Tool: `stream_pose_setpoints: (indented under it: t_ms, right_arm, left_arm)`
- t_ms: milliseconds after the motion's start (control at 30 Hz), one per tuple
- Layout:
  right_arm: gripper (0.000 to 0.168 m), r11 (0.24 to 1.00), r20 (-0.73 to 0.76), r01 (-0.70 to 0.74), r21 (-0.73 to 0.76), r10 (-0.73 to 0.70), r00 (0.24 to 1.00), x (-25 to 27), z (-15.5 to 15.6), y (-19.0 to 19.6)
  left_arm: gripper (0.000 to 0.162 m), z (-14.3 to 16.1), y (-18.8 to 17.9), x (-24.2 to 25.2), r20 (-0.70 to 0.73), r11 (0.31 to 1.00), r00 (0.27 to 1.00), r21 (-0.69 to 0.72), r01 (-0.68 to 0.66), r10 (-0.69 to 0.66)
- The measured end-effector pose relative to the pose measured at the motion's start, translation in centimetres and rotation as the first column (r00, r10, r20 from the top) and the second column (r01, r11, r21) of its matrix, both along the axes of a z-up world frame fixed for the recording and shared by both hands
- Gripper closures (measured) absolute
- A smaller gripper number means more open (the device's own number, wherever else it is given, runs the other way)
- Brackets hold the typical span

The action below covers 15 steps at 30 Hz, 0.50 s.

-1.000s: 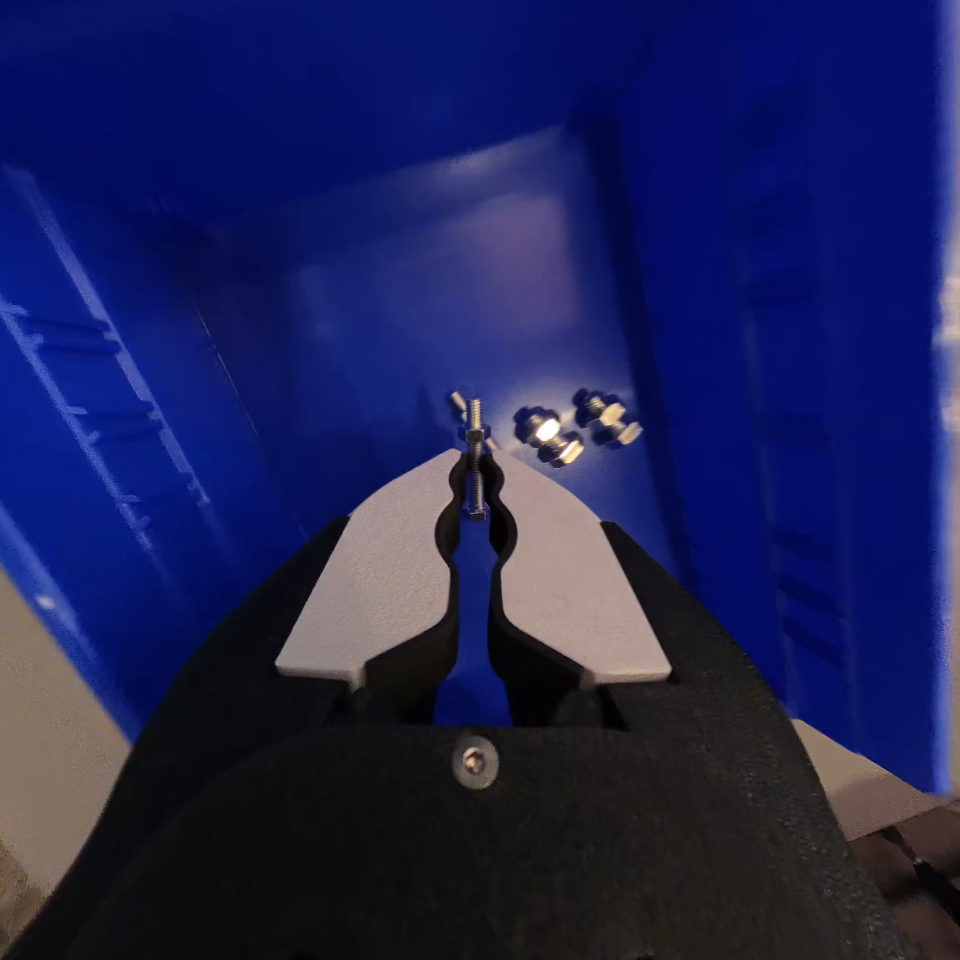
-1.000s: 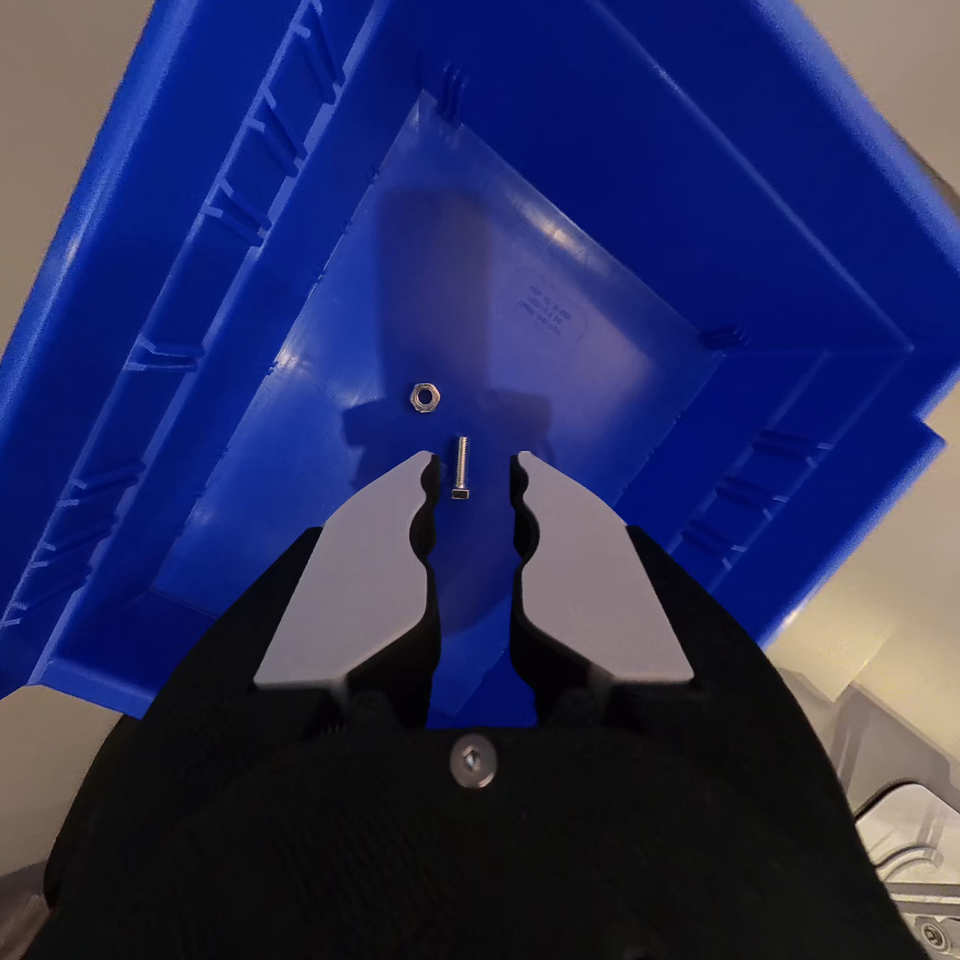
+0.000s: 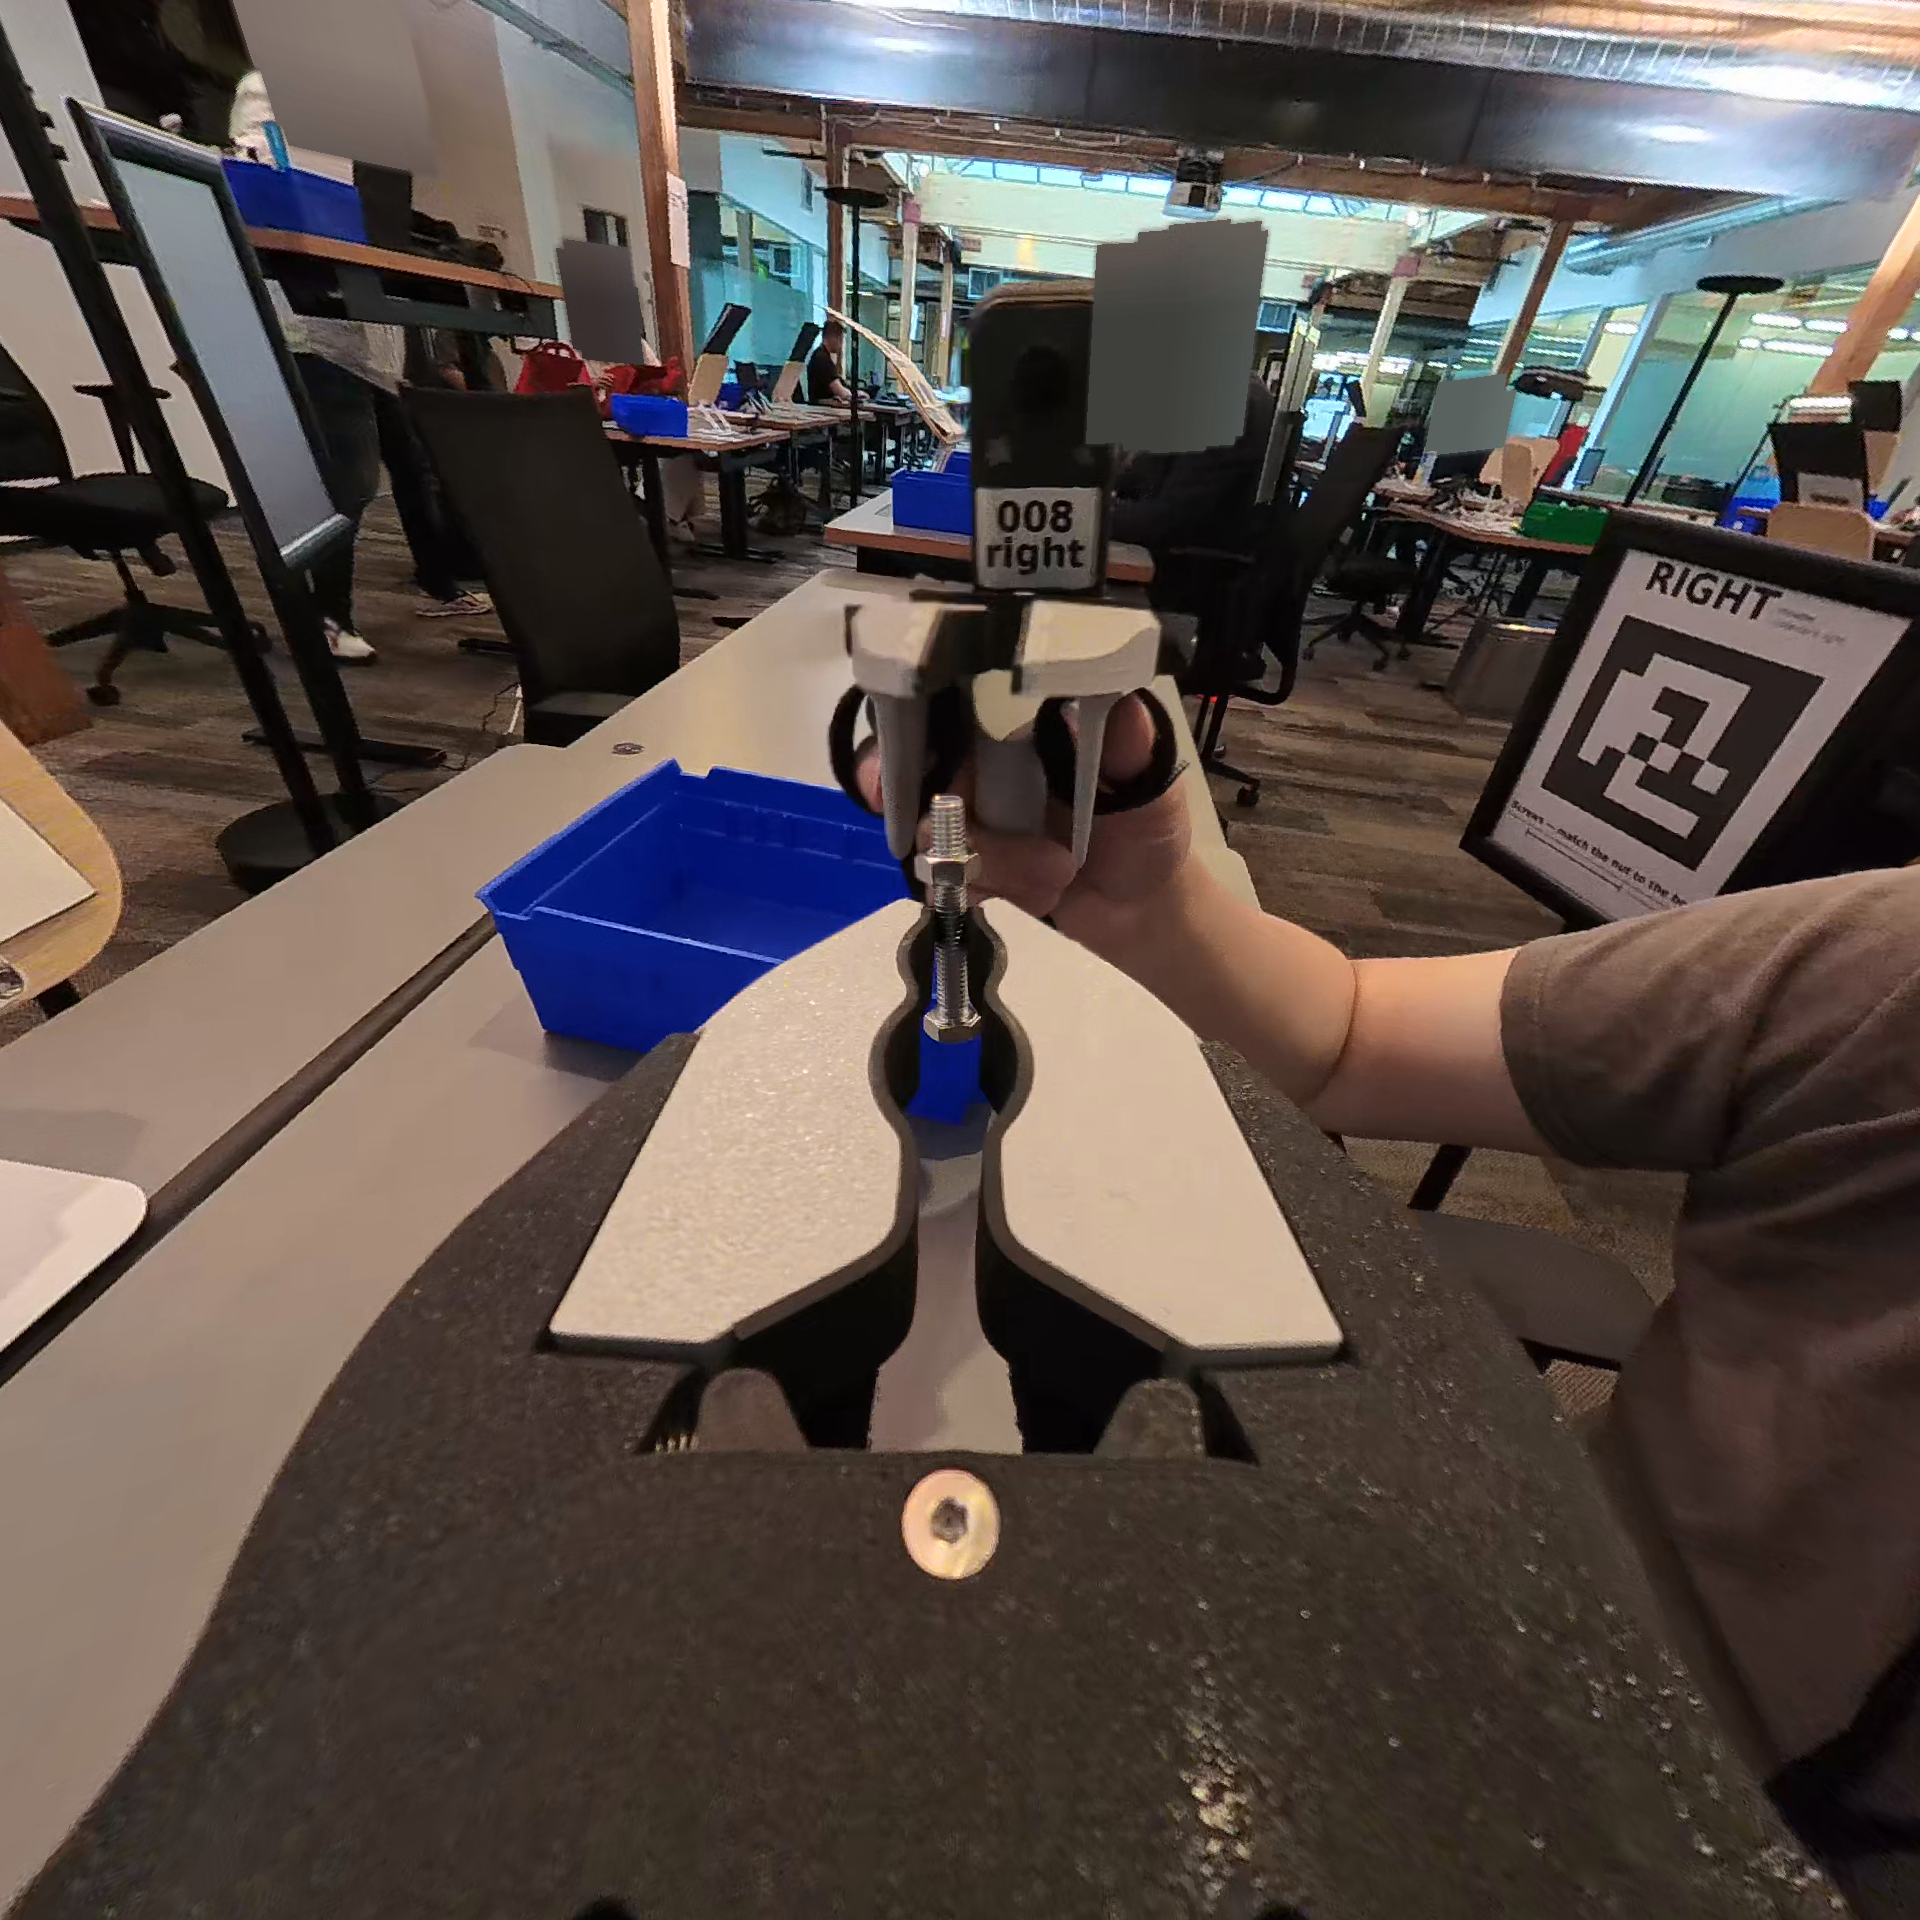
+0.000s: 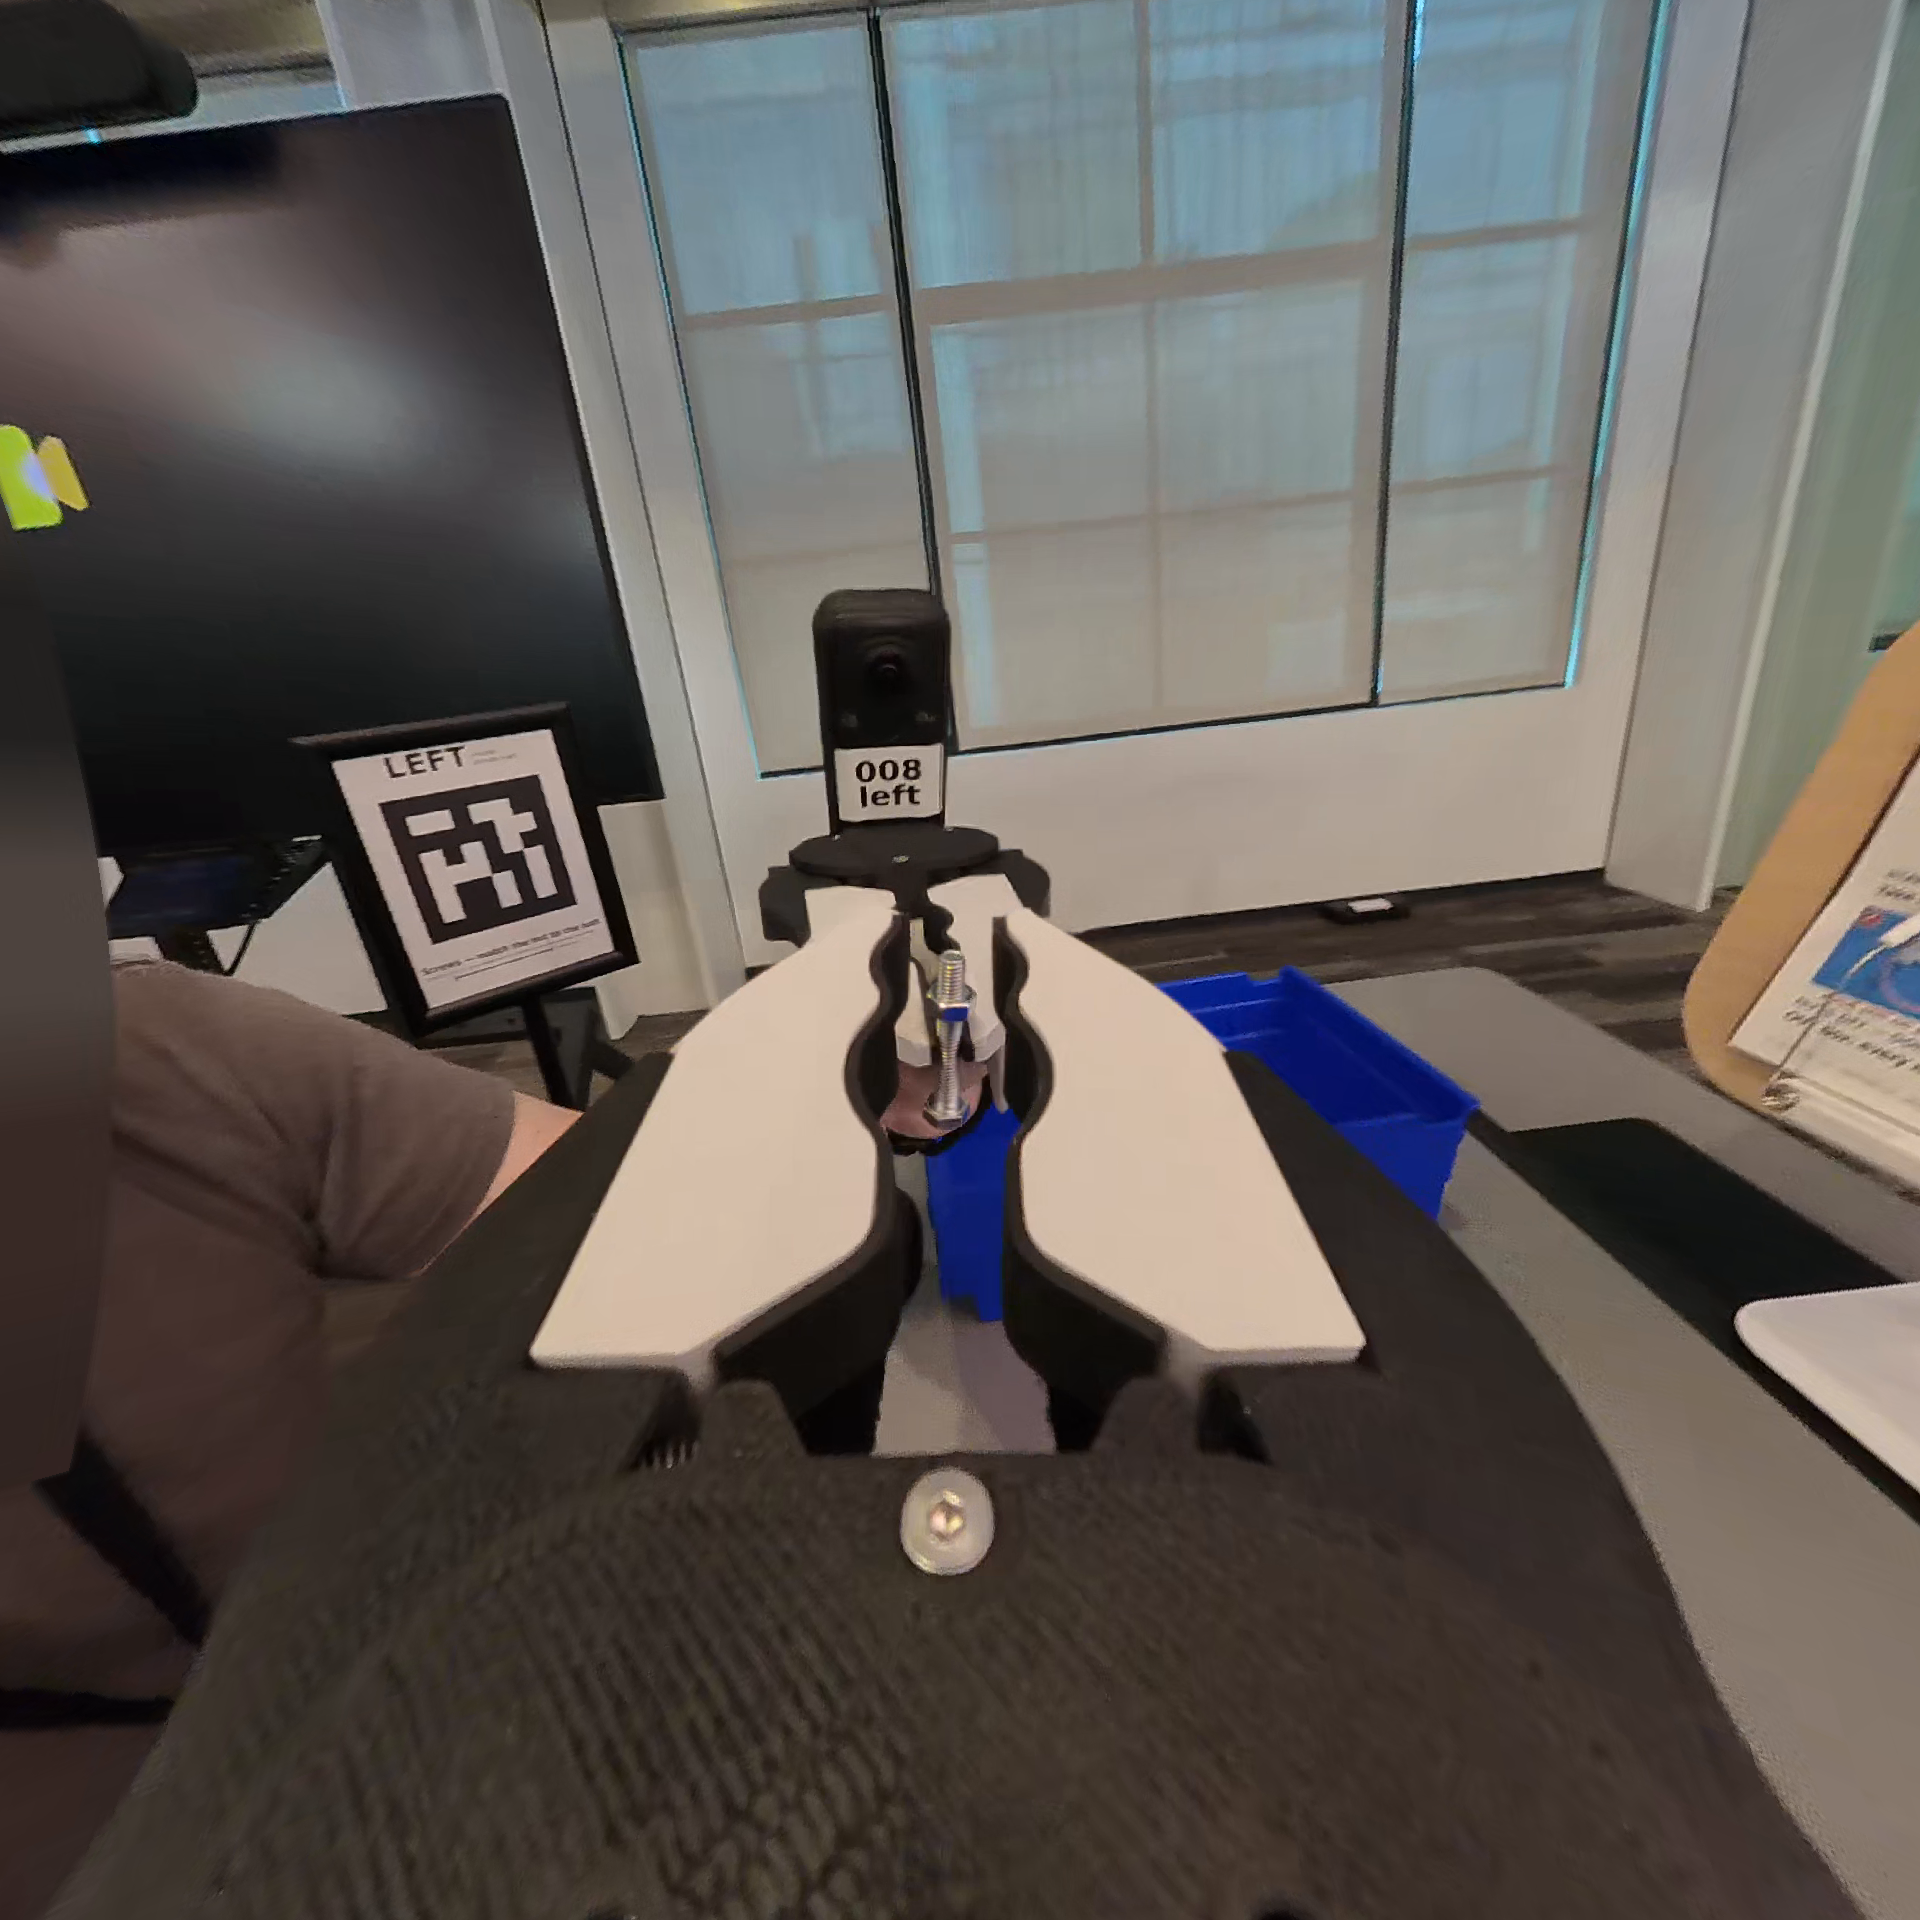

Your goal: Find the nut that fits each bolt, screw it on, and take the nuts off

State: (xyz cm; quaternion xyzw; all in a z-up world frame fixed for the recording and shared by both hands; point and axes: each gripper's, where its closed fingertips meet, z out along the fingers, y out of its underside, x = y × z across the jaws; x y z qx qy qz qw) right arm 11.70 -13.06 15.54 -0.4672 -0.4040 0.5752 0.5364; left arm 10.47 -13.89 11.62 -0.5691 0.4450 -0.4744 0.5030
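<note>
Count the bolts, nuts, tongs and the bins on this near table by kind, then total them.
bolt: 1
nut: 1
blue bin: 1
tongs: 2, left tongs and right tongs
Total: 5

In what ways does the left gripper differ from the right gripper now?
The left gripper is shut on the upright bolt, below its nut; the right gripper is open and holds nothing. The left's fingers touch the bolt; the right's stand apart from it. Both have pale fingers on black bodies.
</note>
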Motion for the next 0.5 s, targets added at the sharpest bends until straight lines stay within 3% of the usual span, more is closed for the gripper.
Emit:
stream_pose_setpoints:
  t_ms: [500]
  right_arm:
    - [0.162,0.998,0.103,-0.060,0.021,0.058,0.993,-1.9,-2.0,-1.0]
  left_arm:
    - [0.157,-0.3,-0.7,0.5,-0.041,0.999,0.999,0.049,0.002,0.000]
